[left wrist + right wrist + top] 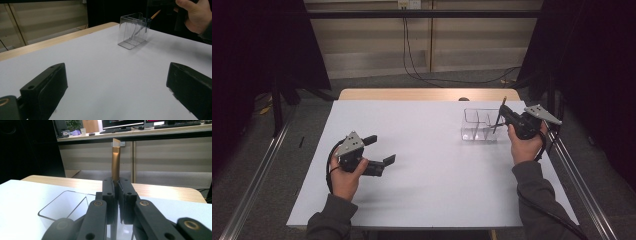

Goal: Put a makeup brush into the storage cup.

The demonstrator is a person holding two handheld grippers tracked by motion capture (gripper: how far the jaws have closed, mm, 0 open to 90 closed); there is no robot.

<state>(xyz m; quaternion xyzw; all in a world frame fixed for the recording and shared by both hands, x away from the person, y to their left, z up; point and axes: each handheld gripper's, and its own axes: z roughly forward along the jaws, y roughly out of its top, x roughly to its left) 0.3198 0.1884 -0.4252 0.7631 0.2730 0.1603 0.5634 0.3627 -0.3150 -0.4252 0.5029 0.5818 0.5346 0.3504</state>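
Observation:
A clear plastic box [479, 125] with a divider stands on the white table at the far right. My right gripper [507, 116] hovers at its right side, shut on a thin brown pencil-like stick [499, 114] that slants down into the box. In the right gripper view the stick [115, 157] rises upright from between the closed jaws of that gripper [117, 185], above the box rim [62, 202]. My left gripper [381, 150] rests low over the table's left half, open and holding nothing. The left gripper view has its jaws [116, 87] wide apart, with the box [133, 30] and stick [155, 15] far ahead.
The white table top [427, 165] lies on a wooden table whose far edge [427, 94] shows beyond it. Metal rails [259, 170] run along both sides on the floor. Cables [412, 65] hang down the back wall.

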